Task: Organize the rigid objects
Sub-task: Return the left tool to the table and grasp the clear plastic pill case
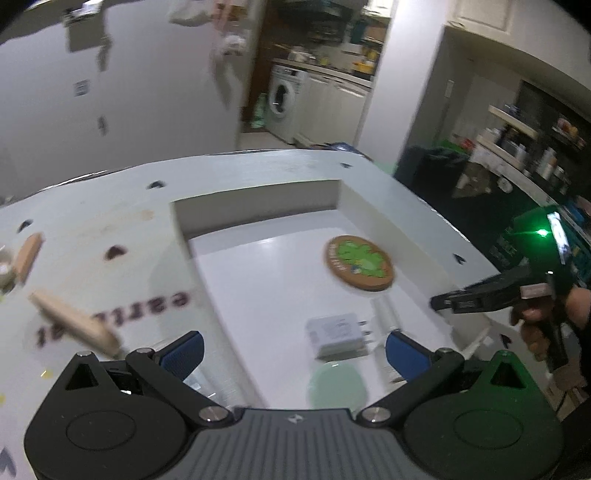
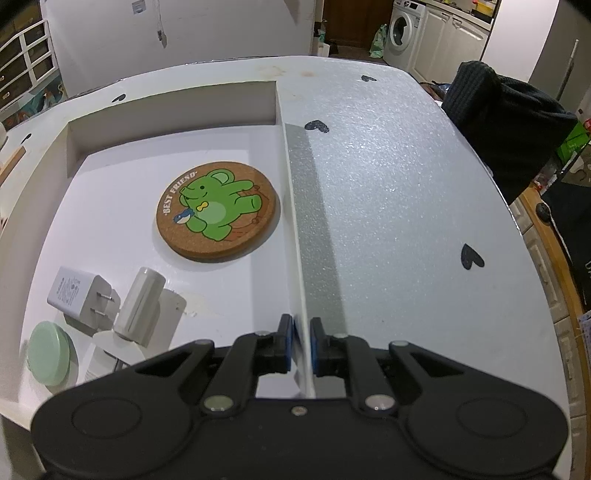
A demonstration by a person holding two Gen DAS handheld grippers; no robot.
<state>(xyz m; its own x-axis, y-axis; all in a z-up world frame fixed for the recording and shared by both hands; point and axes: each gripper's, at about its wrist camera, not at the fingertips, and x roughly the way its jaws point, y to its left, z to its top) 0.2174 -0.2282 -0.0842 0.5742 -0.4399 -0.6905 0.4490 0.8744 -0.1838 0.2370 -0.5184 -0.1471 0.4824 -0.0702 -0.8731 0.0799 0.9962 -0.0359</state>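
A white open box (image 2: 291, 206) sits on the table. In it lie a round cork coaster with a green animal (image 2: 218, 211), a white plug charger (image 2: 79, 295), a white cylinder (image 2: 138, 304) and a pale green round lid (image 2: 48, 352). My right gripper (image 2: 301, 345) is shut on the box's right wall. My left gripper (image 1: 293, 349) is open and empty above the box's near left side. From the left wrist view I also see the coaster (image 1: 359, 263), the charger (image 1: 338, 335) and the right gripper (image 1: 439, 301).
Wooden blocks (image 1: 75, 323) (image 1: 28, 254) lie on the white table (image 1: 110, 206) left of the box. The table surface (image 2: 406, 184) right of the box has black heart marks. A black cloth (image 2: 506, 122) hangs at the far right. A washing machine (image 2: 400, 33) stands behind.
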